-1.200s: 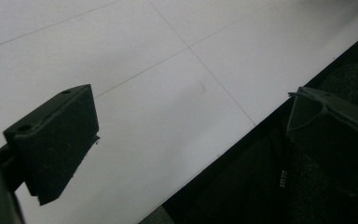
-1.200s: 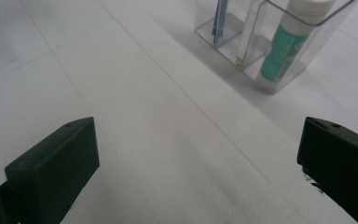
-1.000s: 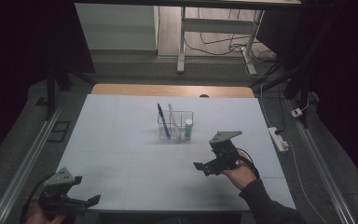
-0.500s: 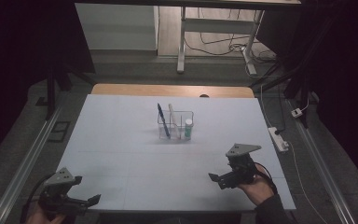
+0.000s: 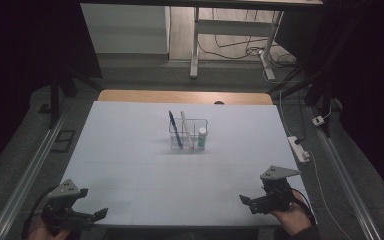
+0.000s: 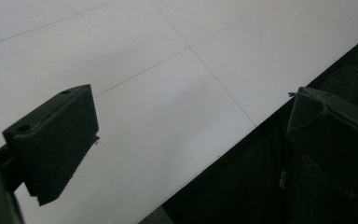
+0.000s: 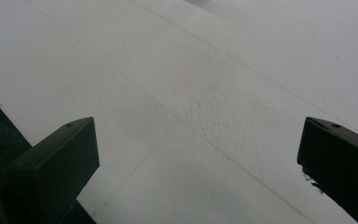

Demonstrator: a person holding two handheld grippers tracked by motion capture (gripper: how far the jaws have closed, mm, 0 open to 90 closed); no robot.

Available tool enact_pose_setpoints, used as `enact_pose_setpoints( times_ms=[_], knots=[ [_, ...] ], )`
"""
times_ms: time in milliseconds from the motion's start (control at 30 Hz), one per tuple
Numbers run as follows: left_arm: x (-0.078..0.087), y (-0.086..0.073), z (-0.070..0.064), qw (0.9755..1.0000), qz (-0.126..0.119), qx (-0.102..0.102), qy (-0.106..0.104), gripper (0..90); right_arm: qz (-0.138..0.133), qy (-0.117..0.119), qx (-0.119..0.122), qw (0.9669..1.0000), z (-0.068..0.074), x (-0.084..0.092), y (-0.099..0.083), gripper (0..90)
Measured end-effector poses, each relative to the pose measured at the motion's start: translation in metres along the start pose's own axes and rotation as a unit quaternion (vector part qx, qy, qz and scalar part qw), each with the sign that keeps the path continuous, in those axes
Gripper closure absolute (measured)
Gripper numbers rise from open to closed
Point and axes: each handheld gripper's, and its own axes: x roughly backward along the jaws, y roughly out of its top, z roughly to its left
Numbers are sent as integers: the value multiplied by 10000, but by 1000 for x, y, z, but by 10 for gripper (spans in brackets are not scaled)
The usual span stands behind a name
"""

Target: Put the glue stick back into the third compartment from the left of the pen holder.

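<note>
Pens (image 5: 175, 129) and a little bottle (image 5: 202, 137) stood in the clear holder (image 5: 188, 134), and both grippers, left (image 5: 98, 215) and right (image 5: 244, 201), sat far away, wide apart and empty.

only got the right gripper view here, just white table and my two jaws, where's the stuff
Observer: A clear organizer stands mid-table, well beyond the right gripper.
Operator: what's in it
Observer: A blue pen, a pale stick and a small white bottle.
Operator: and the other gripper
Observer: The left gripper sits at the near left corner of the table, jaws apart.
</note>
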Motion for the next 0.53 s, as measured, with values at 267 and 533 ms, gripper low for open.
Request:
enact_pose_setpoints(
  times_ms=[267, 533],
  knots=[
    [0, -1, 1, 10000, -1, 11, -3, 23, 119, -117, -118, 9998, 2, 10, -15, 0],
    [0, 0, 1, 10000, -6, 20, -15, 22, 398, -170, -221, 9988, 2, 11, -24, 0]
  ],
)
